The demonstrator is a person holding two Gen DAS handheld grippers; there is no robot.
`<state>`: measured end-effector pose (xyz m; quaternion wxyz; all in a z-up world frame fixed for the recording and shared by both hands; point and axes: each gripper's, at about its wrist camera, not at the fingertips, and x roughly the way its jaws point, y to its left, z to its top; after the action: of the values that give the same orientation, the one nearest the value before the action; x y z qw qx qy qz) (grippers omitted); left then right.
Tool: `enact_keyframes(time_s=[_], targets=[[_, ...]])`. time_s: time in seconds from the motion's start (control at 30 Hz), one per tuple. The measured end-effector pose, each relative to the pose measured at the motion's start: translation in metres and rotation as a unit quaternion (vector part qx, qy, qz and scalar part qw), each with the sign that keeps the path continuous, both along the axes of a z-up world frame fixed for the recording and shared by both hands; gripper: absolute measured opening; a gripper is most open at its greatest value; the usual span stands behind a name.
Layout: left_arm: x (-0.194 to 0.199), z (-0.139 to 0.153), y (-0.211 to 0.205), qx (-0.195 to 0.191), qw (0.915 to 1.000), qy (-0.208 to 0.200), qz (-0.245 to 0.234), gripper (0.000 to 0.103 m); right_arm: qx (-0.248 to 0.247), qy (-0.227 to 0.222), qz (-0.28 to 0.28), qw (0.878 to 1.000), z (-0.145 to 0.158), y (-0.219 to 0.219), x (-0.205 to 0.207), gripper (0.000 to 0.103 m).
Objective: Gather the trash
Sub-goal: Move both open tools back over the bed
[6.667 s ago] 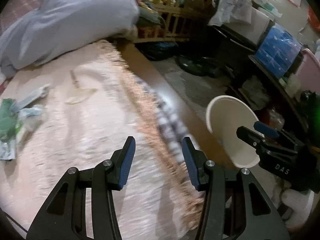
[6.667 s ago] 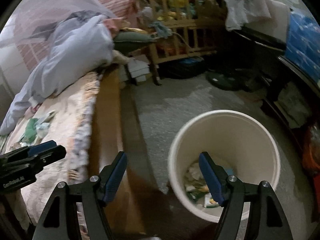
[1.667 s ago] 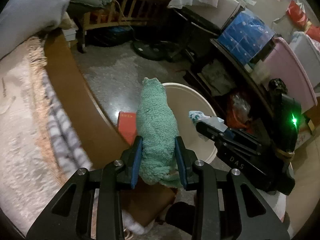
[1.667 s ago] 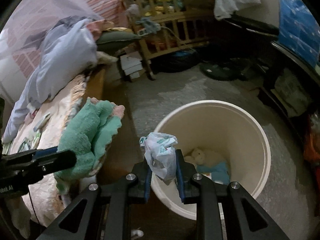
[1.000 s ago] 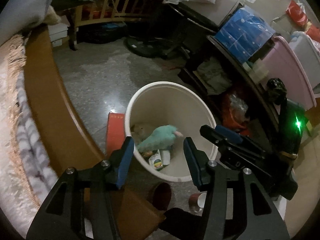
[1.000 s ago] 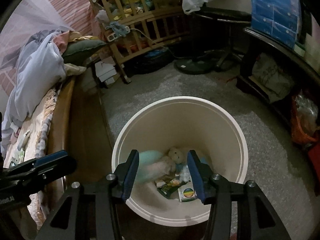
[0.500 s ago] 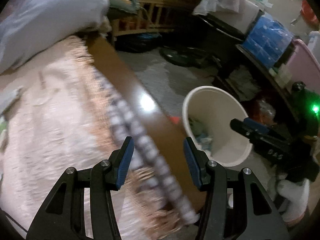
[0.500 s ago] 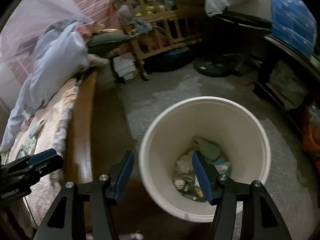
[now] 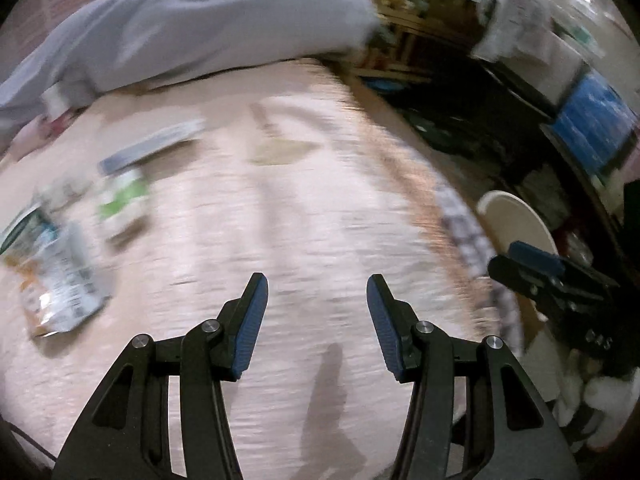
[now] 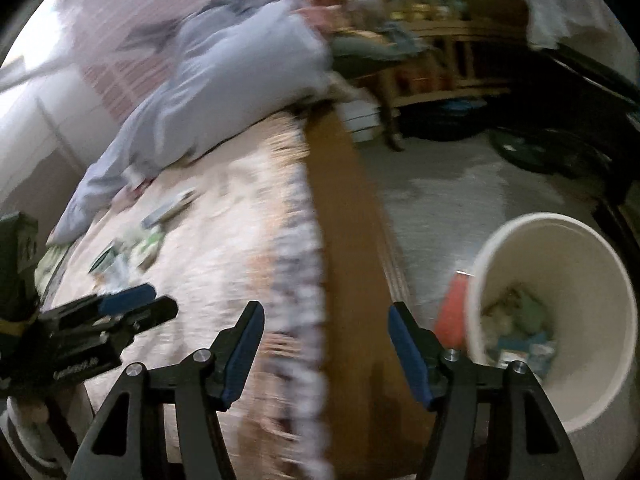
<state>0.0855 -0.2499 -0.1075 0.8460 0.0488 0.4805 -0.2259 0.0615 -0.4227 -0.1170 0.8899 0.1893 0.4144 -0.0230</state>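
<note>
My left gripper is open and empty above the pink blanket on the bed. Trash lies on the blanket to its left: a crumpled printed packet, a green and white wrapper and a long blue-grey wrapper. A flat tan scrap lies farther back. My right gripper is open and empty over the bed's wooden edge. The cream bin stands on the floor to its right with trash inside. The views are blurred.
A grey-blue duvet is piled at the head of the bed. A wooden crib and dark shelves with a blue box line the far side. A red object sits by the bin on the grey floor.
Both grippers dropped their trash into the bin about a second ago. Both have since swung left, away from the bin and back over the bed, with open jaws.
</note>
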Motion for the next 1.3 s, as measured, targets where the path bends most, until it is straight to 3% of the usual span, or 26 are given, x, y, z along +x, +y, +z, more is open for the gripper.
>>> enact_keyframes(time_s=[0.2,0.43,0.53,0.7,0.83,1.03,1.13,1.3], targets=[[0.022,0.004,0.084,-0.005,0.9976,0.001,0.070,0.050,0.011,0.007,0.071,0.997,-0.005,0.067,0.039,0.067],[0.057,0.014,0.185,0.000,0.9865,-0.011,0.164,0.050,0.009,0.018,0.136,0.991,-0.012,0.131,0.073,0.067],[0.086,0.005,0.221,0.008,0.9796,0.000,0.201,0.050,0.008,0.020,0.155,0.988,-0.013,0.153,0.083,0.067],[0.116,-0.020,0.252,0.015,0.9747,0.036,0.220,0.050,0.006,0.023,0.171,0.985,-0.015,0.171,0.090,0.068],[0.104,-0.039,0.256,-0.006,0.9775,0.095,0.188,0.050,0.004,0.027,0.172,0.985,-0.016,0.174,0.092,0.068],[0.058,-0.040,0.229,-0.035,0.9853,0.125,0.111,0.050,0.011,0.032,0.158,0.987,-0.019,0.168,0.096,0.069],[0.040,-0.040,0.207,-0.084,0.9812,0.159,0.070,0.050,0.013,0.032,0.154,0.987,-0.019,0.167,0.096,0.069],[0.013,-0.021,0.168,-0.134,0.9785,0.157,0.009,0.050,-0.003,0.032,0.136,0.990,-0.013,0.161,0.092,0.070]])
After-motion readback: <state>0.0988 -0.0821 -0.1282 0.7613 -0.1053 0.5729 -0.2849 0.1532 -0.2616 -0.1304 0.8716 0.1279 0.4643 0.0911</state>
